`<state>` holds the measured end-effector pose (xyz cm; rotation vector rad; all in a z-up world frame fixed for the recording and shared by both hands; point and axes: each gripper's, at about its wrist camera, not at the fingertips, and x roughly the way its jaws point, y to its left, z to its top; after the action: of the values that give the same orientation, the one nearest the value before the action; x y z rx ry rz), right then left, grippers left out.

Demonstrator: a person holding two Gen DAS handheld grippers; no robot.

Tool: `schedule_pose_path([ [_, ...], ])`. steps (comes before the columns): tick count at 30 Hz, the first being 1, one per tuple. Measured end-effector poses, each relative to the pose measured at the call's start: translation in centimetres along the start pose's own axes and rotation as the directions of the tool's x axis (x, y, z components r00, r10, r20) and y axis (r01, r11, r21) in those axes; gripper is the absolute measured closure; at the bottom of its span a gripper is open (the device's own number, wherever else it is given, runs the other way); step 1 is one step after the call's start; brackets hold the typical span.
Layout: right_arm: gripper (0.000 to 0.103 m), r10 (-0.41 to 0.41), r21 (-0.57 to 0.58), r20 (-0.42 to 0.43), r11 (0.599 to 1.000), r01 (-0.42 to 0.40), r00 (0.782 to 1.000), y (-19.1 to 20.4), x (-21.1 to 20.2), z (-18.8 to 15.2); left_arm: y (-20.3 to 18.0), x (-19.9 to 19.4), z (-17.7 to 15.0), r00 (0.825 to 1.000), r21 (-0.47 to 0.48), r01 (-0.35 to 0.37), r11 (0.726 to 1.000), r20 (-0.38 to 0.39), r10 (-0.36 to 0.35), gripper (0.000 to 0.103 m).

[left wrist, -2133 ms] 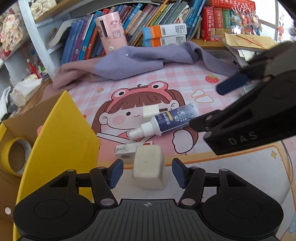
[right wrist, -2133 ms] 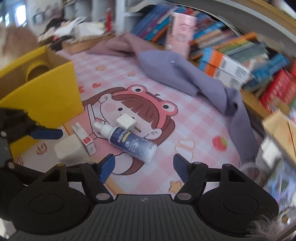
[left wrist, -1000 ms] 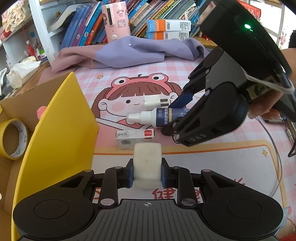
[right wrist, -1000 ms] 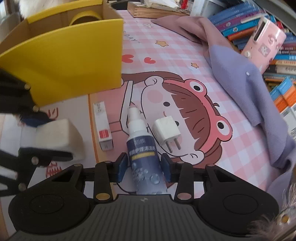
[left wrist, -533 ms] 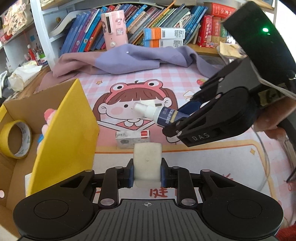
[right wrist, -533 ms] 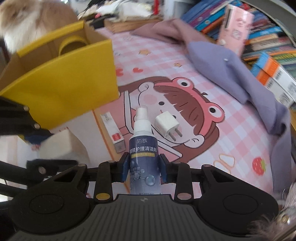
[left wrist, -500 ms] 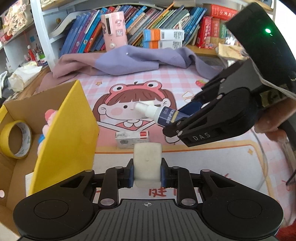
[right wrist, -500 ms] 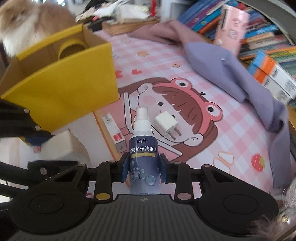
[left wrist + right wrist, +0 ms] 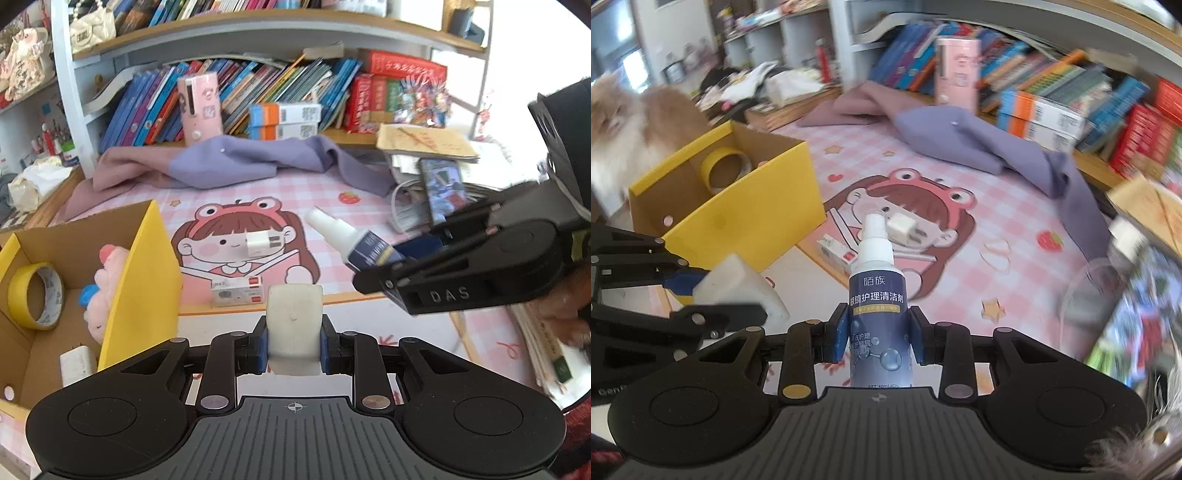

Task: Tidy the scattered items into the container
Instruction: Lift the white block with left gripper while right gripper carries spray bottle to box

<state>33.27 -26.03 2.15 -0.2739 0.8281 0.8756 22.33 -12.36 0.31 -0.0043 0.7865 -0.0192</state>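
The left gripper point(image 9: 294, 349) has its blue pads clamped on a white block point(image 9: 294, 321), held clear of the mat point(image 9: 369, 192) at 6 o'clock in the left wrist view. The right gripper point(image 9: 879, 341) is clamped on a blue spray bottle point(image 9: 878, 317), nozzle pointing to 12 o'clock in its own view; in the left view the bottle point(image 9: 354, 242) sticks out toward 10 o'clock from the black fingers at 3 o'clock. The yellow box point(image 9: 147, 266) stands open at 9 o'clock in the left view, holding a tape roll point(image 9: 35, 295), a pink plush point(image 9: 105, 291) and a white slab point(image 9: 75, 365). On the mat, a white charger point(image 9: 264, 242) lies near 12 o'clock of the block, with a small carton point(image 9: 237, 291) between them, just beside the box. A purple cloth point(image 9: 236, 162) is bunched at 12 o'clock, before the books point(image 9: 258, 99).
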Motion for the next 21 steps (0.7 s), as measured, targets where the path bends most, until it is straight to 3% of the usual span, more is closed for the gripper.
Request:
schedule_pose_path([
  [11,0.072,-0.108,0.155,0.027,0.983,0.103,0.994,5.7,-5.0,-4.9,2.0,-4.7,-3.4,0.992,0.033,0.113,0.993,0.048,-0.114,0.080],
  [21,0.072,-0.160,0.196,0.038,0.969,0.150,0.986,13.7,-6.5,-7.6,5.3,-9.3,-7.8,0.986,0.063,0.150,0.987,0.058,-0.154,0.080],
])
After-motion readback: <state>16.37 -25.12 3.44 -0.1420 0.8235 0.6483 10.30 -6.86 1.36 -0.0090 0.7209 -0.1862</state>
